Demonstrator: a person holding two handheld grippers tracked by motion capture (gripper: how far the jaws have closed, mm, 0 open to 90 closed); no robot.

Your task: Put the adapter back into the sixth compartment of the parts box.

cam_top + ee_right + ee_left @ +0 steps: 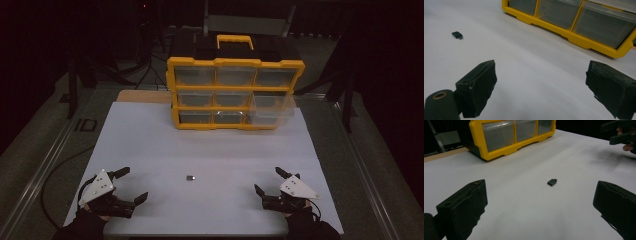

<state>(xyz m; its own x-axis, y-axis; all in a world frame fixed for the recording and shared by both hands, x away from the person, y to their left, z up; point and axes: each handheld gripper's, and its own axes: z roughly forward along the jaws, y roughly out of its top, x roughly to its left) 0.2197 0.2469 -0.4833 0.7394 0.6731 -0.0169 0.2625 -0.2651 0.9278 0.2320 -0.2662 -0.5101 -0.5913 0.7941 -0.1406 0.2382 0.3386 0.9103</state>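
A small black adapter lies flat on the white sheet, about midway between my two grippers; it also appears in the left gripper view and the right gripper view. My left gripper rests near the front left of the sheet, jaws wide open and empty. At the front right, my right gripper is open too, with nothing between its jaws. A yellow organiser with clear drawers stands at the back; its lower right drawer is pulled out.
The white sheet covers the table's middle, with metal rails along both sides. A black toolbox with a yellow handle sits behind the organiser. Dark floor and cables lie beyond the left rail.
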